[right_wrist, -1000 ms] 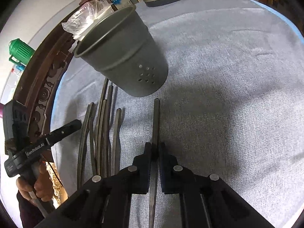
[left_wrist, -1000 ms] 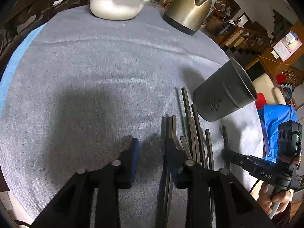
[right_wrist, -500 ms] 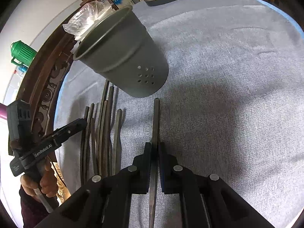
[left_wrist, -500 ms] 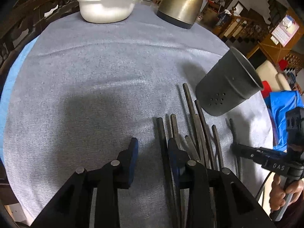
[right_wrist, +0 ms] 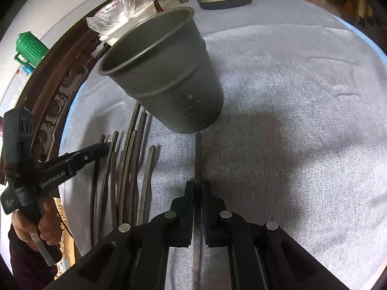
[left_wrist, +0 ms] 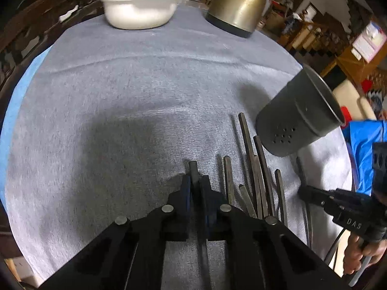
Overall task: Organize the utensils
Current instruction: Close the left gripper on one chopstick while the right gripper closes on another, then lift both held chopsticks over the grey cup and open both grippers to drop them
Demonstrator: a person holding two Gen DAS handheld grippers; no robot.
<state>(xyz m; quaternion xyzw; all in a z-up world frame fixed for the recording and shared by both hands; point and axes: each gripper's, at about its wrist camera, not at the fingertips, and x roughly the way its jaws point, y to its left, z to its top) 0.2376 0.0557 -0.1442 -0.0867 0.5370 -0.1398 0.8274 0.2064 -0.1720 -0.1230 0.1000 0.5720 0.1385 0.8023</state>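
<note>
Several dark utensils (left_wrist: 256, 181) lie side by side on the grey cloth, their handle ends toward a grey perforated holder cup (left_wrist: 300, 118) standing upright just beyond them. My left gripper (left_wrist: 195, 181) is shut on one dark utensil handle (left_wrist: 193, 168) at the left edge of the row. My right gripper (right_wrist: 197, 187) is shut on another dark utensil (right_wrist: 198, 154), whose tip points at the base of the cup (right_wrist: 169, 77). The rest of the row (right_wrist: 130, 169) lies to its left.
A white bowl (left_wrist: 137, 9) covered with plastic and a brass-coloured kettle (left_wrist: 239, 2) stand at the far side of the round table. A carved wooden chair back (right_wrist: 55, 106) runs along the table's edge. Blue fabric (left_wrist: 362, 149) lies past the right edge.
My left gripper was open beside the utensils and has closed on the leftmost utensil handle. My right gripper has stayed shut on its utensil, with the cup now looming nearer.
</note>
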